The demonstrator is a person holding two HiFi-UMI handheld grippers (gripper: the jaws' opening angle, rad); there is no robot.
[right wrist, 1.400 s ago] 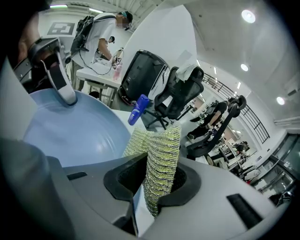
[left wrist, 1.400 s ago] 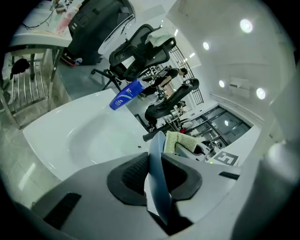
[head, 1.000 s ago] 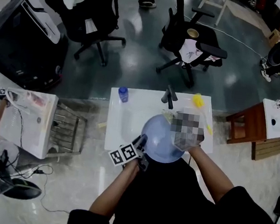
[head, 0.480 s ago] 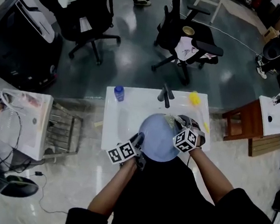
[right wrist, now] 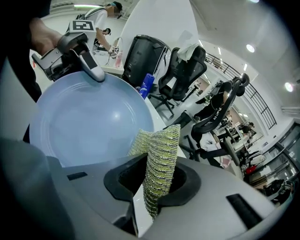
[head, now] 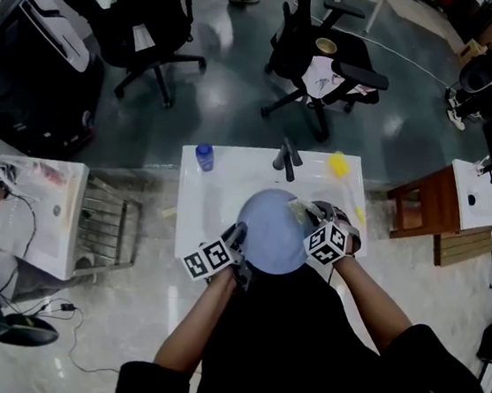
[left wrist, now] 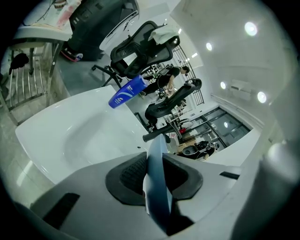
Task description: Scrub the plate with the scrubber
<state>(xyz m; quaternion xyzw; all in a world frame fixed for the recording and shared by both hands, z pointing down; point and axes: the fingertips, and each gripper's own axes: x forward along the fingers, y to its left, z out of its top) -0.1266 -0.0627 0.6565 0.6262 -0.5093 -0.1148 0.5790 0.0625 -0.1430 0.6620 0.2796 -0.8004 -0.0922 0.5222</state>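
So here's the setup: my left tongs (left wrist: pixel 157 180) are clamped on the rim of the blue plate (head: pixel 270 231). From the left gripper view the plate runs edge-on straight up between the two pads, both pressed against it. That holds the plate tilted over the white sink (head: pixel 202 208), with its hollow face turned toward my right side.

My right tongs (right wrist: pixel 159 185) are squeezed shut on the scrubber (right wrist: pixel 161 154), one of those scratchy green-and-silver mesh ones. It's folded between the pads and sticks out past the tips. The free end sits right at the plate's rim, on the side opposite the left tongs. I can't tell for sure if it's actually pressing on the surface or just at the edge.

Beyond the tips of both tongs there's the dark tap (head: pixel 286 162) at the back of the sink. A blue bottle (head: pixel 204 156) sits out past the left tongs and something yellow (head: pixel 339 164) out past the right ones. Further out on the floor are two black office chairs (head: pixel 320 62).
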